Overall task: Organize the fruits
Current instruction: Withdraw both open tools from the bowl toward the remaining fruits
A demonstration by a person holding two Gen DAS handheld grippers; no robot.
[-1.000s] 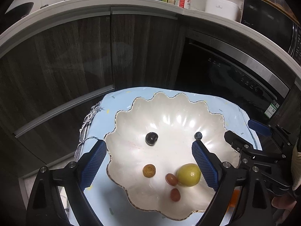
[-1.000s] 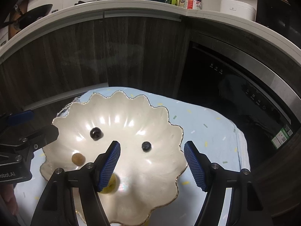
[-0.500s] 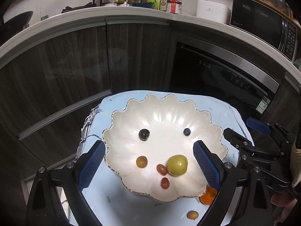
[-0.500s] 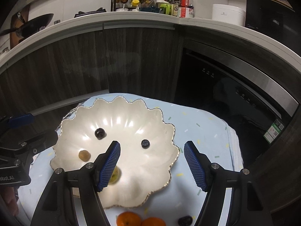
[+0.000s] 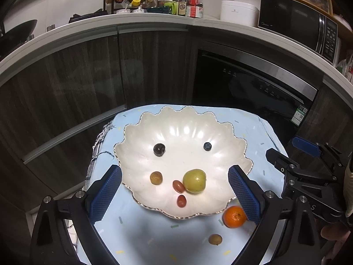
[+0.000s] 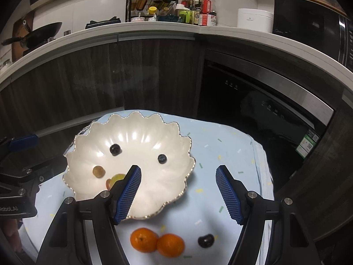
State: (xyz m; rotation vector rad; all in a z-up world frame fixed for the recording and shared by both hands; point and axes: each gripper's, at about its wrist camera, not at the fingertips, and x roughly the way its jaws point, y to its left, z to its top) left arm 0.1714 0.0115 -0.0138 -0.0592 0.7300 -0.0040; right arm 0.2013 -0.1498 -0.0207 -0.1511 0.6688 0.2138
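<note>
A white scalloped bowl [image 5: 187,132] [image 6: 136,132] sits on a light blue cloth. It holds a yellow-green fruit [image 5: 194,180], two red grapes [image 5: 178,186], a brown longan [image 5: 156,178], a dark plum [image 5: 159,149] [image 6: 115,149] and a blueberry [image 5: 207,146] [image 6: 162,158]. On the cloth in front lie two mandarins [image 6: 143,239] [image 6: 170,244], a dark grape [image 6: 205,240] and a second longan [image 5: 215,239]. My left gripper [image 5: 174,194] hangs above the bowl's near side, its jaws still opening with nothing gripped. My right gripper [image 6: 178,190] is open over the bowl's right rim, empty.
The cloth-covered table [image 6: 231,154] stands before dark cabinets and a black dishwasher [image 5: 253,84]. The counter behind carries bottles, a spice rack [image 6: 152,2], a white cooker [image 5: 238,11] and a microwave [image 5: 293,22]. A wok [image 6: 39,33] sits at the left.
Both grippers have drawn back and up from the bowl. The mandarins, dark grape and loose longan on the cloth have come into view. The left jaws have spread slightly wider.
</note>
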